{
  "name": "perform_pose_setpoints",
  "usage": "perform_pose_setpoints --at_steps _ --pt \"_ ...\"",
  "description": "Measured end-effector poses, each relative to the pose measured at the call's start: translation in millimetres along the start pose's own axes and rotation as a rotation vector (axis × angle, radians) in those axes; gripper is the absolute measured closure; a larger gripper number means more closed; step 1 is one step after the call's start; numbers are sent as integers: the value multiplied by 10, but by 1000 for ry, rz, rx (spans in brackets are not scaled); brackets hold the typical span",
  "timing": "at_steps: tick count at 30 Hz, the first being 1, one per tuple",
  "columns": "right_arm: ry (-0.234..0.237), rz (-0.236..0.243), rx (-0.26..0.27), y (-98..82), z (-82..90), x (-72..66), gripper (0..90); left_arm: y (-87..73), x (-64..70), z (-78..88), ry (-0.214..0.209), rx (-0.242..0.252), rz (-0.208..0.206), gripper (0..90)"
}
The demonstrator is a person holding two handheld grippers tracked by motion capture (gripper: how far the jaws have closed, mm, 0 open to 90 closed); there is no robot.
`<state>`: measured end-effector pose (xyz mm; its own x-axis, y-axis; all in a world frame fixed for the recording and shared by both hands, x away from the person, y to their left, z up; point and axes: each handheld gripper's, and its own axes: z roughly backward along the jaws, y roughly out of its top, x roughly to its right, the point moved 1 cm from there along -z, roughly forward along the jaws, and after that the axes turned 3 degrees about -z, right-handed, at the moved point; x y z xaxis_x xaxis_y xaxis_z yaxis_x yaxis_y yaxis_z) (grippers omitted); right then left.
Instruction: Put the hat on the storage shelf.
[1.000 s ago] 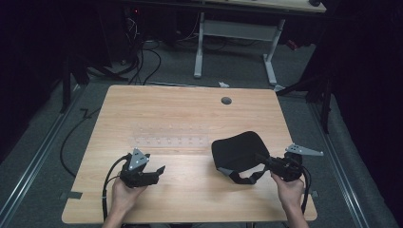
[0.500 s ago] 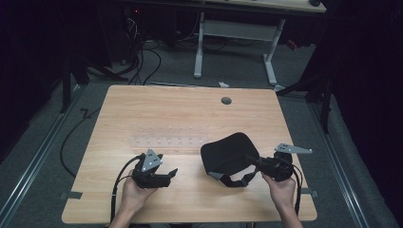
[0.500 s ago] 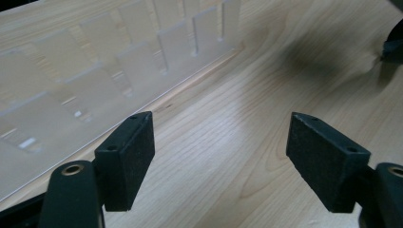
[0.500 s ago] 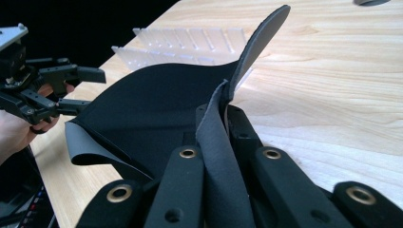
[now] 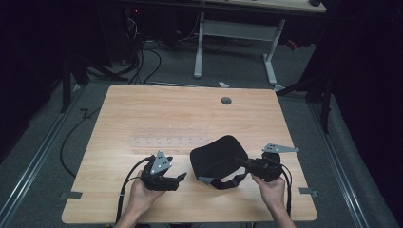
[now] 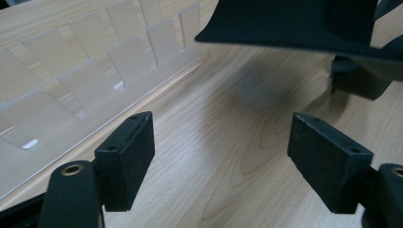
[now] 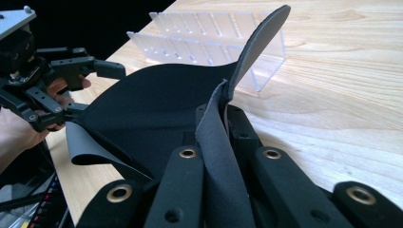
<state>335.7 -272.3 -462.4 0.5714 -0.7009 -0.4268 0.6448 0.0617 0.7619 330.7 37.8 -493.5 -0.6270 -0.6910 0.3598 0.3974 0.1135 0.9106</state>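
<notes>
A soft black pad (image 5: 218, 154) with a strap hangs just above the wooden table (image 5: 157, 104) at the front right. My right gripper (image 5: 243, 164) is shut on its right edge; in the right gripper view the jaws (image 7: 218, 142) pinch a fold of the pad (image 7: 157, 104). My left gripper (image 5: 183, 178) is open at the front, a little left of the pad, with nothing between its pads (image 6: 126, 159). In the left gripper view the black pad (image 6: 294, 23) floats ahead, above the wood. The left gripper (image 7: 90, 90) also appears at the left of the right gripper view.
A clear plastic slotted rack (image 5: 166, 141) lies flat mid-table, just behind the left gripper and beside the pad. A round cable hole (image 5: 226, 100) sits near the back edge. Behind the table stand a white-legged desk (image 5: 199, 47) and floor cables (image 5: 147, 57).
The right gripper has carried the black pad leftward toward the table's middle. The left gripper has moved right, closing the gap to the pad.
</notes>
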Motion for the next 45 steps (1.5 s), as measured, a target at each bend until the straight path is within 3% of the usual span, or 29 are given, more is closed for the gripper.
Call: perform_pose_setpoints --at_steps 12,27,45 --pt "-2 10 -37 2 -86 -63 861 27 125 -22 -44 8 -31 247" --pt "9 10 -72 9 -157 -87 861 -10 166 -28 -59 -16 -54 252" --pt "53 25 -81 70 -240 -189 860 -6 140 -12 -63 -25 -38 261"
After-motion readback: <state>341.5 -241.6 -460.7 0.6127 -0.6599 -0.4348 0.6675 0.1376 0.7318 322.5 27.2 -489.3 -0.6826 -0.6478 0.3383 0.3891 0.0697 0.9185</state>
